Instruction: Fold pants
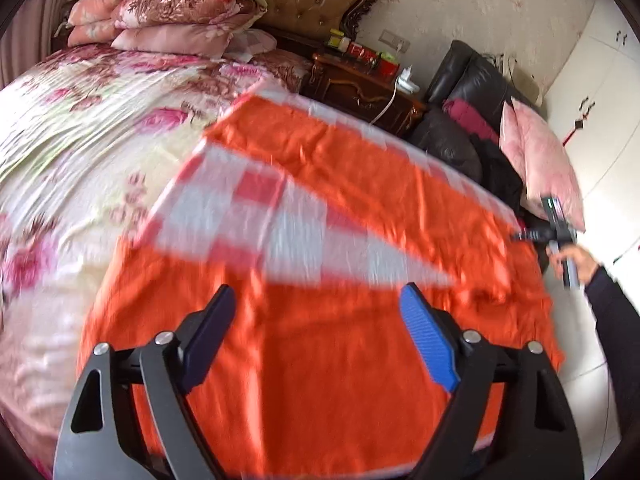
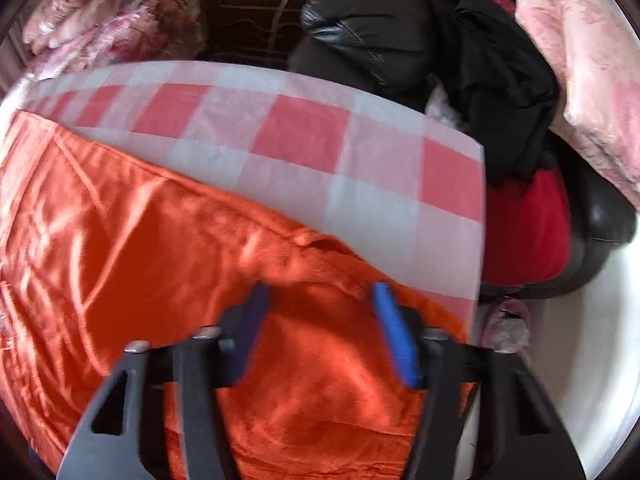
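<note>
Orange pants (image 1: 320, 208) lie spread flat on a pink-and-white checked sheet (image 1: 256, 216) on a bed with a flowered bedspread (image 1: 80, 120), their legs running toward the far side. The left gripper (image 1: 318, 306) hovers over the near part of the pants, its fingers (image 1: 430, 344) spread wide and holding nothing. The right gripper (image 2: 320, 312), held in a hand (image 1: 576, 260) at the bed's right edge, points down at the orange cloth, fingers (image 2: 394, 340) partly apart; whether they pinch the cloth cannot be told through the blur.
</note>
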A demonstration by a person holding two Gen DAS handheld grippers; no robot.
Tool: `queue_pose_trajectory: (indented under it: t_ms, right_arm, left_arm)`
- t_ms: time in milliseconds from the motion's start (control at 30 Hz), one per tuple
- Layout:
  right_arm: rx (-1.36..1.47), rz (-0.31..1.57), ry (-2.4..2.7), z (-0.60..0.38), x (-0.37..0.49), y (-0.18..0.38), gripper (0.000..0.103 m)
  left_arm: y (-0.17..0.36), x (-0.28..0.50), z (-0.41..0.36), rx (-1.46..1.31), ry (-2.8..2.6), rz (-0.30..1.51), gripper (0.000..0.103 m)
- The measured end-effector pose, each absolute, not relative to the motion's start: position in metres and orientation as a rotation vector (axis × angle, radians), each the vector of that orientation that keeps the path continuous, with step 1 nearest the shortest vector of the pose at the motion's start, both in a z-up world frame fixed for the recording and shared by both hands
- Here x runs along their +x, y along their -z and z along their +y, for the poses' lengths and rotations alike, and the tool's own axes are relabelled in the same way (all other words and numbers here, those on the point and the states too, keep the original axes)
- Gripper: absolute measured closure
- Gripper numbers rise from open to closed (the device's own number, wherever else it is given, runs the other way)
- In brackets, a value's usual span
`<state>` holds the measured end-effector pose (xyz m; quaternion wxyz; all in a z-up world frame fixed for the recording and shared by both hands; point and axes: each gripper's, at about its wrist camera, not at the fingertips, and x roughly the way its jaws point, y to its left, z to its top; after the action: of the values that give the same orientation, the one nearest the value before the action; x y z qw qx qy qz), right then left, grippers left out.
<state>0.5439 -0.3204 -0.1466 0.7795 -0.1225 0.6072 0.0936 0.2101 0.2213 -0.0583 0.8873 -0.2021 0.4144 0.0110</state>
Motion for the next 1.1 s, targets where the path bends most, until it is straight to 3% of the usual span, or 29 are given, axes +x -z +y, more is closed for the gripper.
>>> queue_pose_trajectory:
  t_ms: [33, 67, 167, 233, 467, 633, 900, 967, 1000, 1100]
  right_arm:
    - [-0.254, 1.315, -0.210, -0.320, 0.541, 0.145, 0.092]
    - [-0.258, 1.314, -0.206, -0.316, 0.539, 0.143, 0.100]
    - [-0.246, 1.252, -0.223, -0.310, 0.523, 0.126, 0.100]
    - [-0.225, 1.210, -0.222, -0.308, 0.514, 0.113, 0.101]
    - [-0.097, 1.007, -0.267, -0.301, 0.440, 0.031, 0.101]
    - [-0.094, 0.878, -0.379, -0.284, 0.355, -0.013, 0.101]
    - [-0.098, 0.778, -0.511, -0.279, 0.254, -0.024, 0.101]
    - [-0.088, 0.776, -0.523, -0.282, 0.242, -0.021, 0.101]
    - [-0.083, 0.786, -0.503, -0.286, 0.240, -0.018, 0.101]
    - [-0.065, 0.803, -0.458, -0.299, 0.246, -0.009, 0.101]
  left_arm:
    - [0.056, 0.225, 0.228, -0.430, -0.020, 0.862, 0.024]
    - [0.053, 0.242, 0.237, -0.447, -0.016, 0.859, 0.026]
    - [0.049, 0.308, 0.272, -0.537, -0.023, 0.856, 0.035]
    - [0.058, 0.367, 0.304, -0.660, -0.046, 0.886, 0.047]
    - [0.114, 0.504, 0.357, -1.027, -0.105, 1.014, 0.049]
    - [0.130, 0.537, 0.348, -1.090, -0.109, 1.053, 0.049]
    - [0.154, 0.557, 0.336, -1.115, -0.120, 1.117, 0.051]
    - [0.155, 0.558, 0.335, -1.073, -0.137, 1.134, 0.092]
    - [0.155, 0.553, 0.337, -1.057, -0.173, 1.148, 0.102]
    - [0.143, 0.533, 0.343, -1.073, -0.150, 1.127, 0.102]
